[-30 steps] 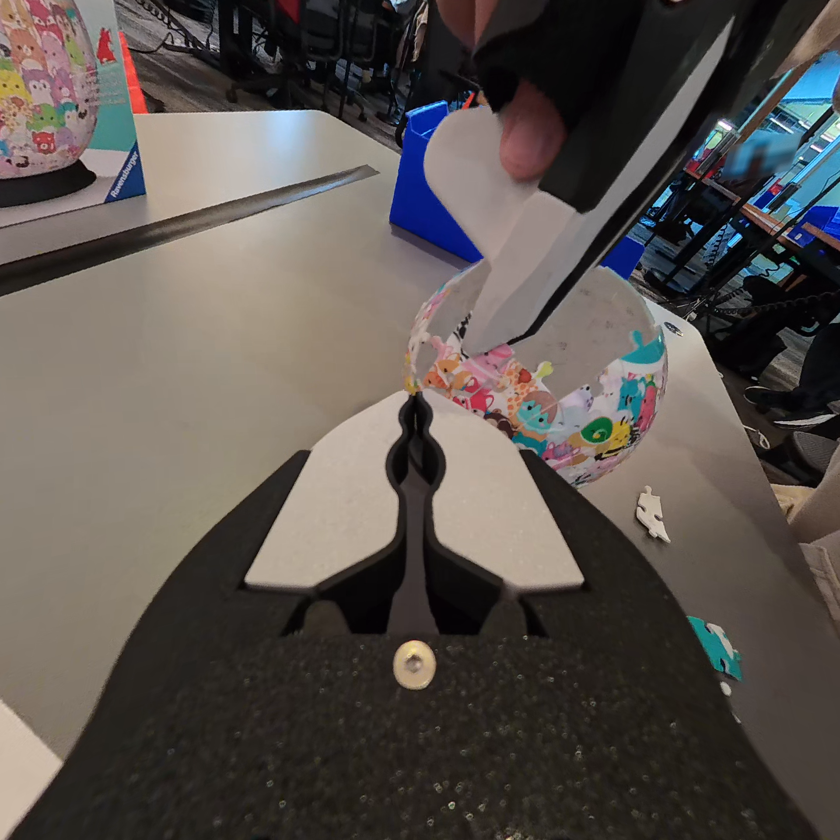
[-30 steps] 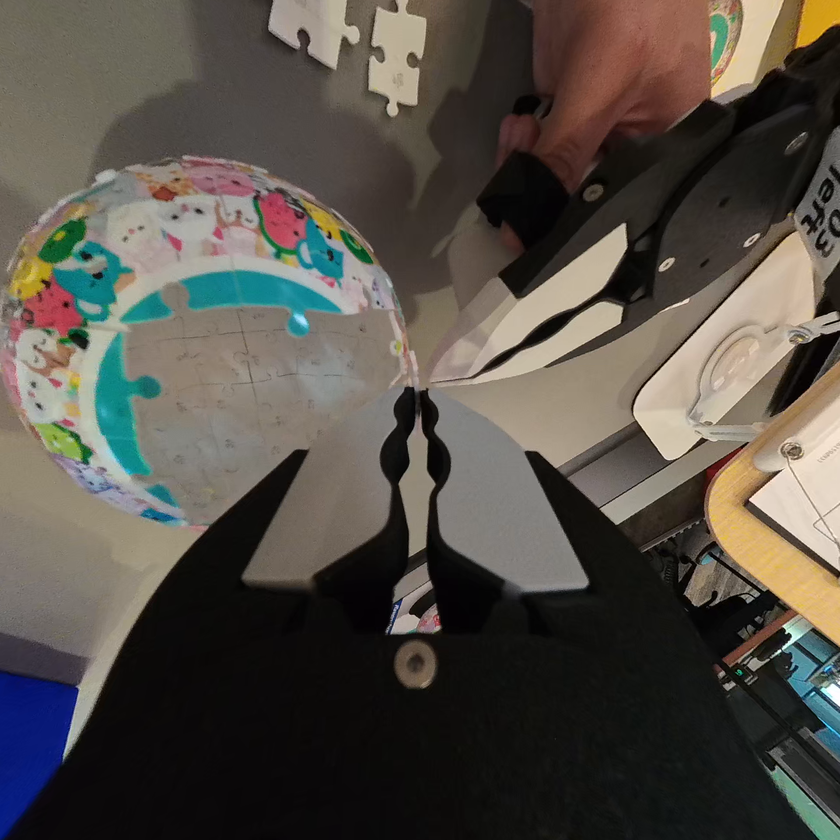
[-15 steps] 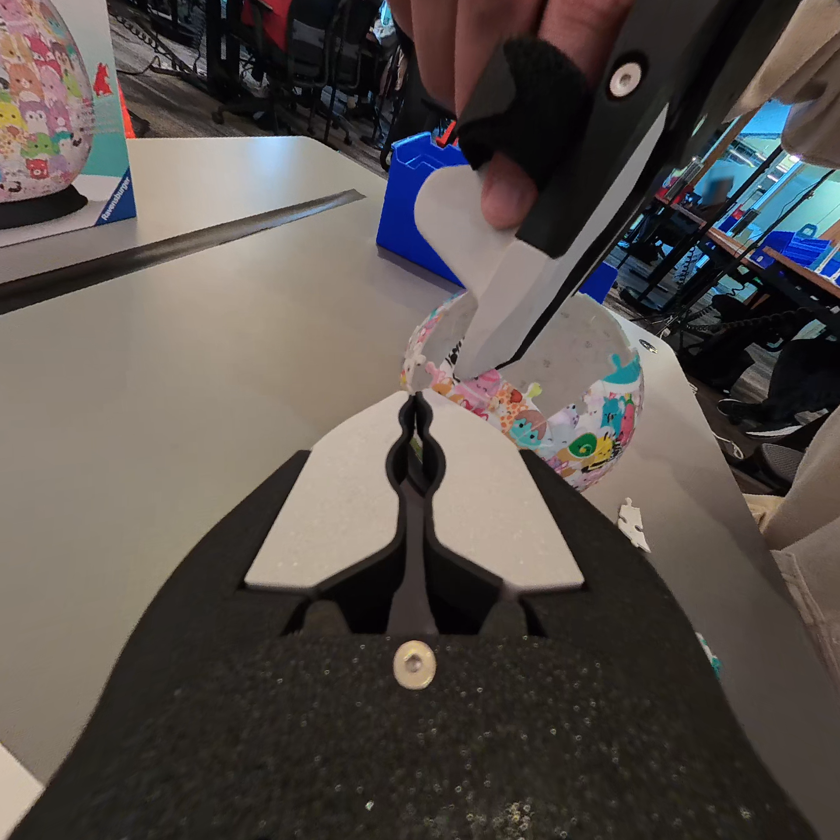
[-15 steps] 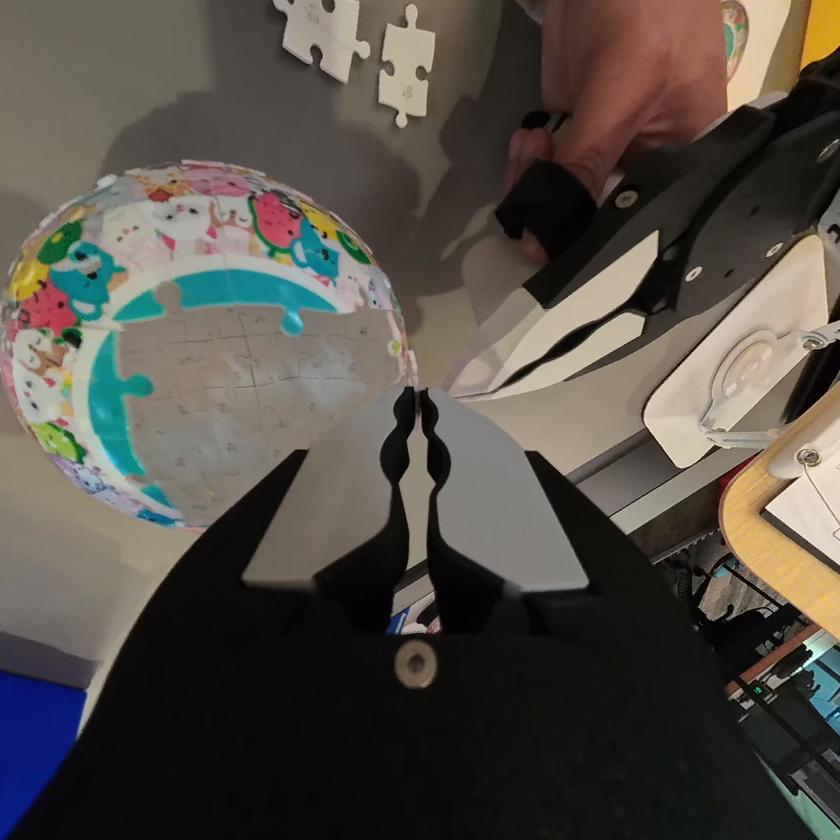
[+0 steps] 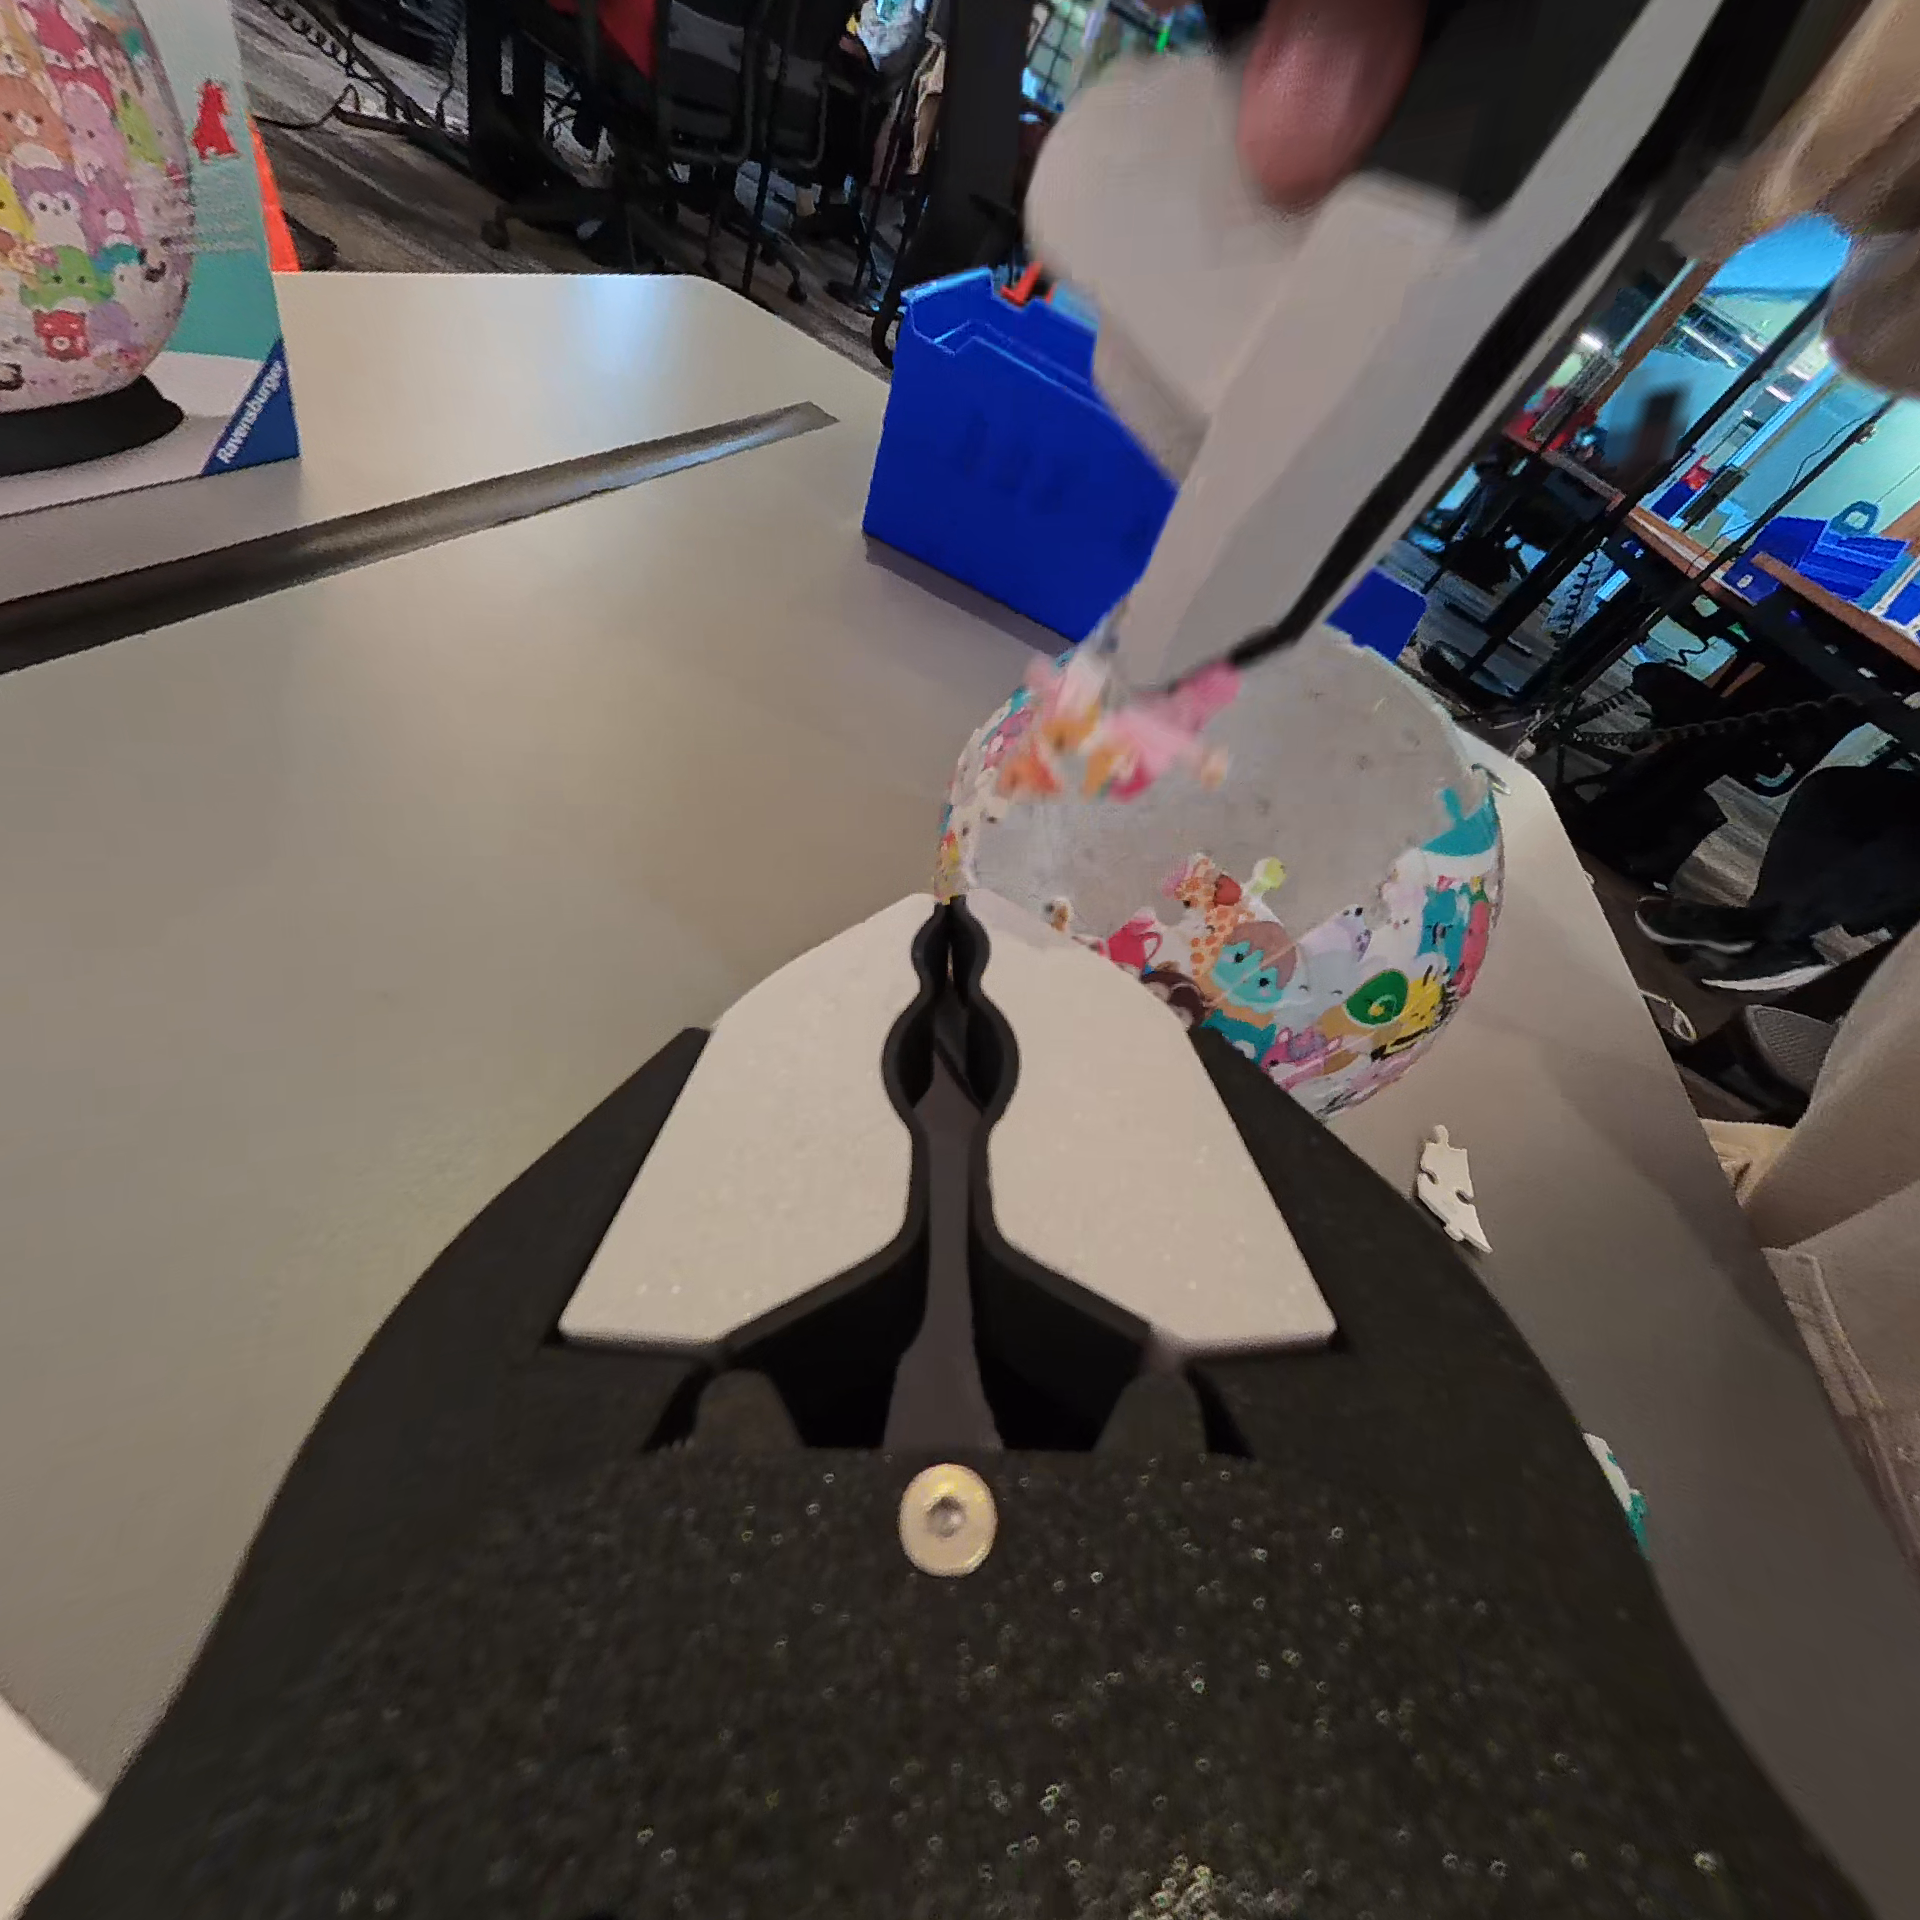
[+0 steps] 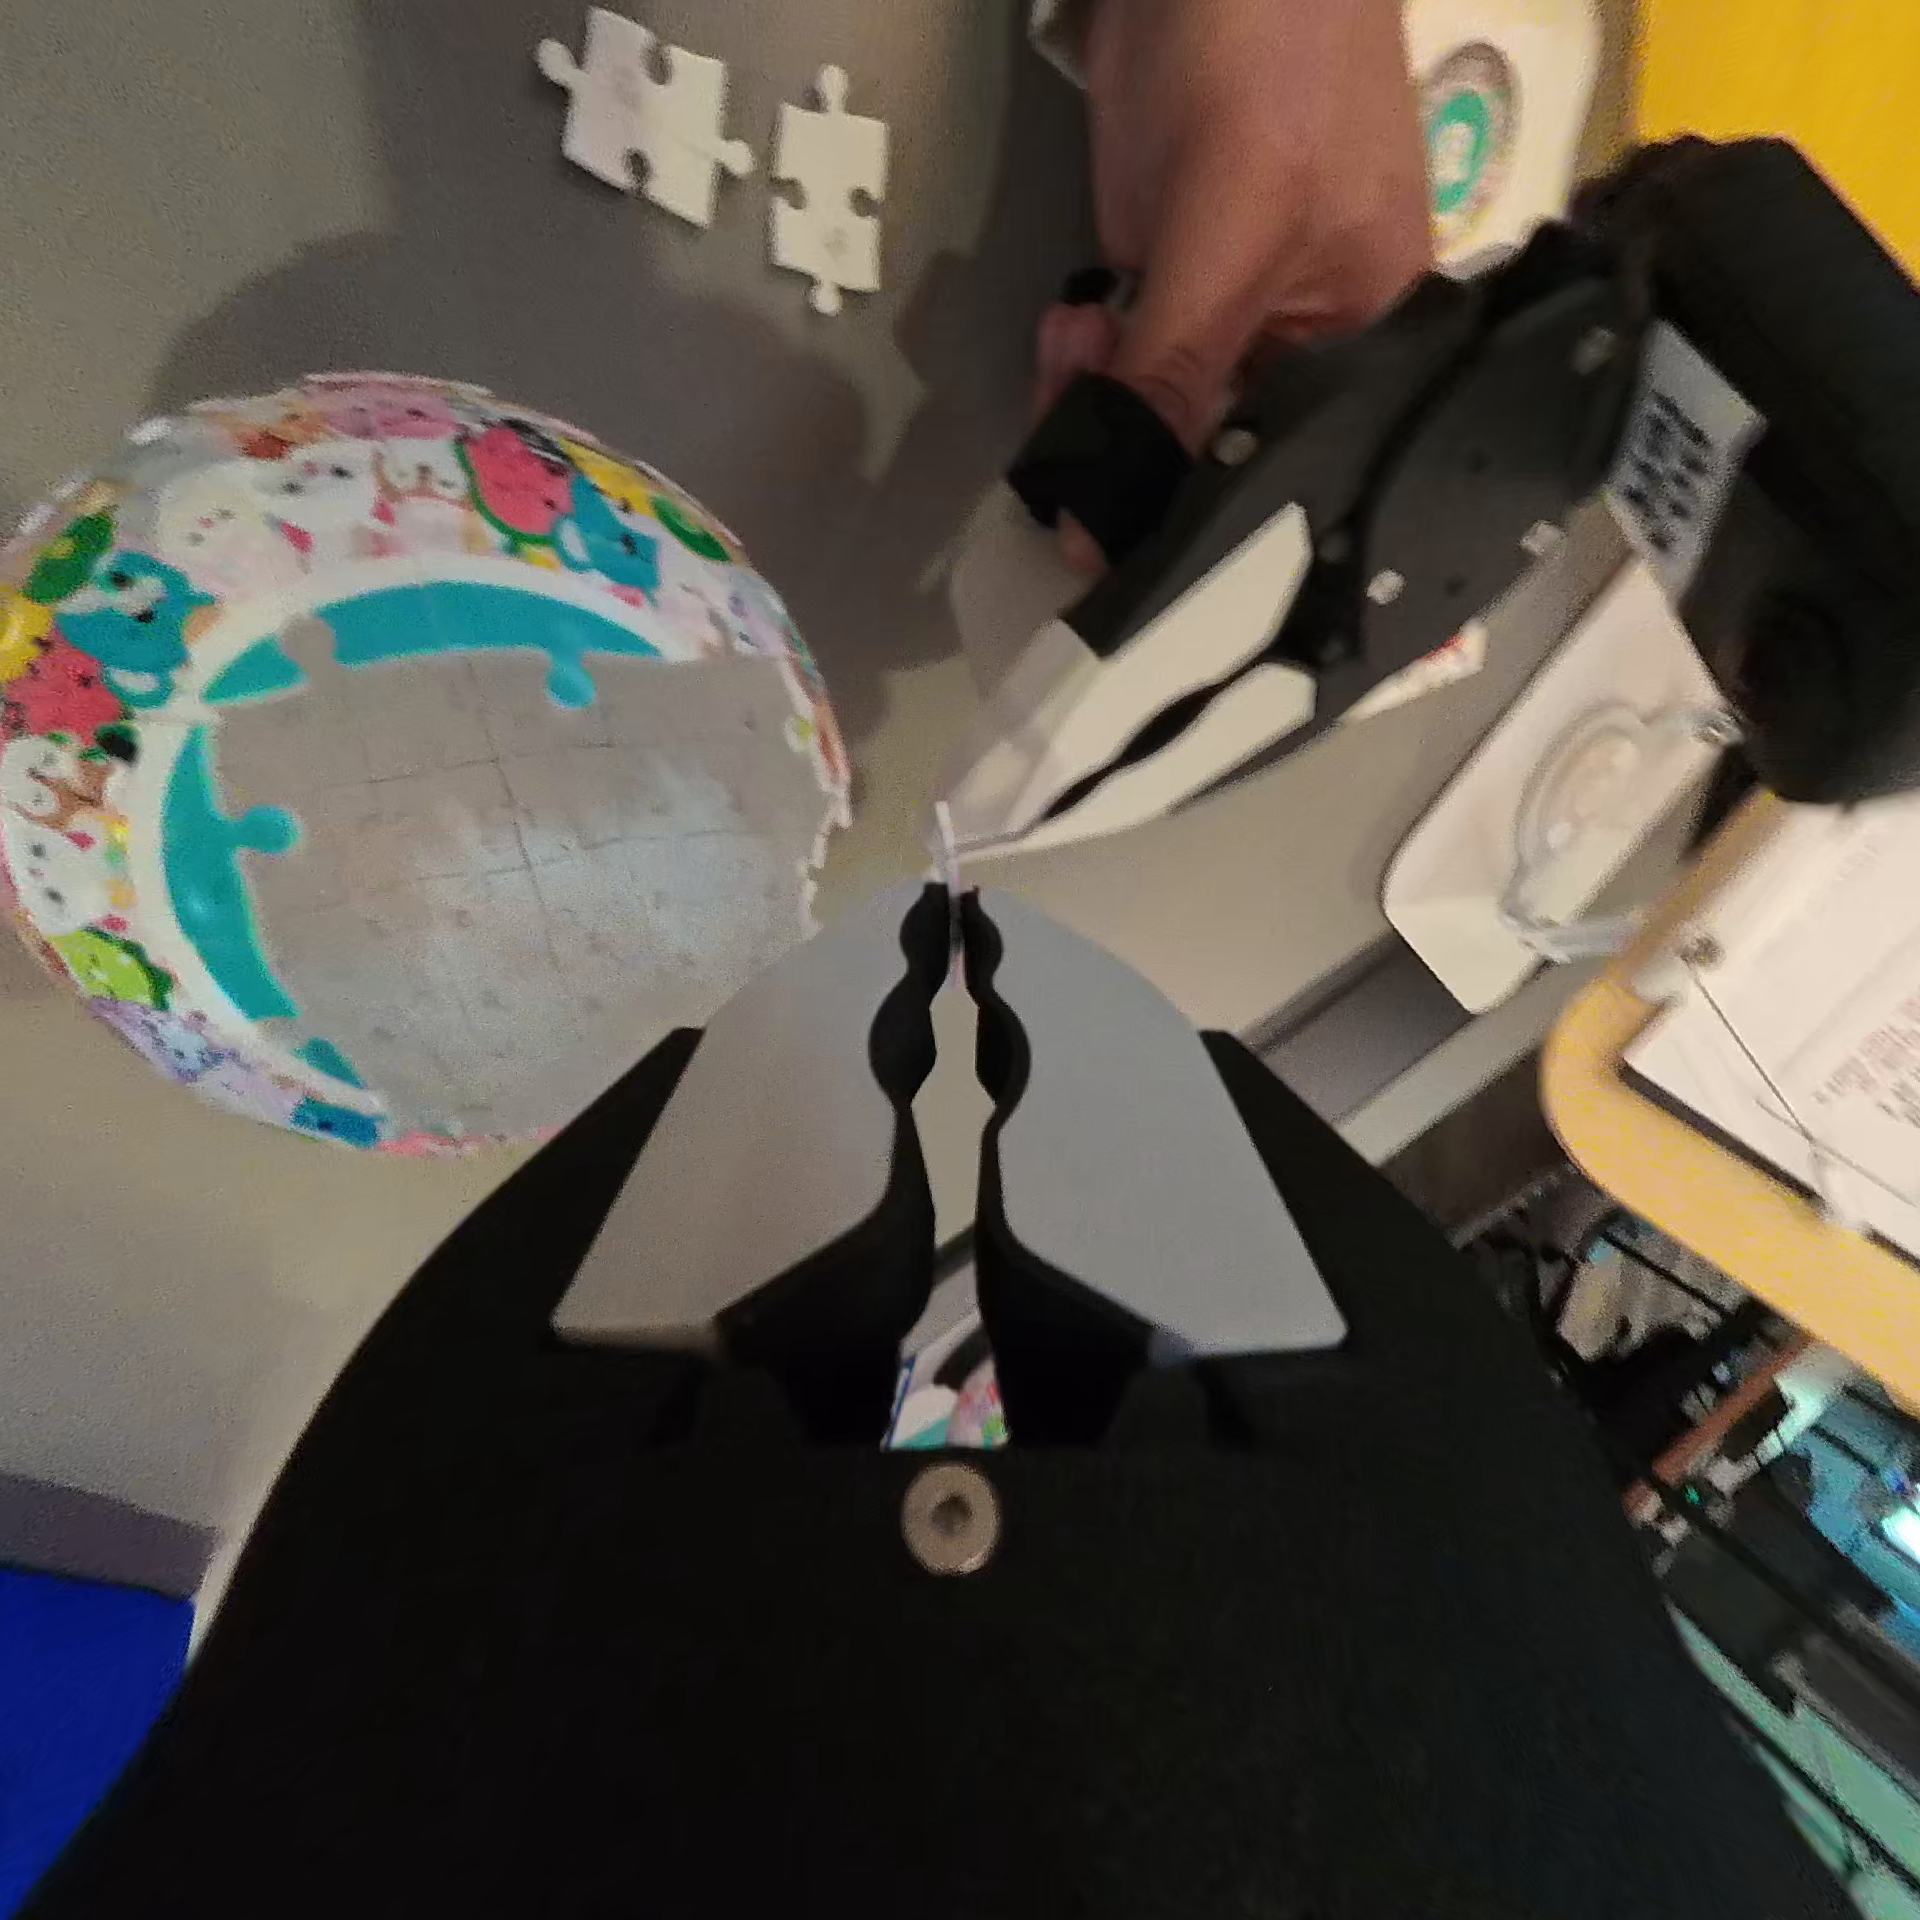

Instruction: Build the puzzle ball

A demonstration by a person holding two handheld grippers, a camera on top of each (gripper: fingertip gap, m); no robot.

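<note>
A: Where do we see the puzzle ball (image 5: 1340, 914)?

B: Half built on the grey table (image 5: 436, 831), its open side facing up, near the blue bin (image 5: 997, 468).

A: And our right gripper (image 5: 1174, 675)?

B: Above the ball's rim, pinching a colourful puzzle piece (image 5: 1122, 738), blurred. In its own view we see that piece edge-on between the closed tips.

A: The left gripper (image 5: 951, 920)?

B: Closed just beside the ball; whether it holds anything, we cannot tell.

A: Loose pieces?

B: Two white pieces (image 6: 727, 156) lie beyond the ball.
</note>
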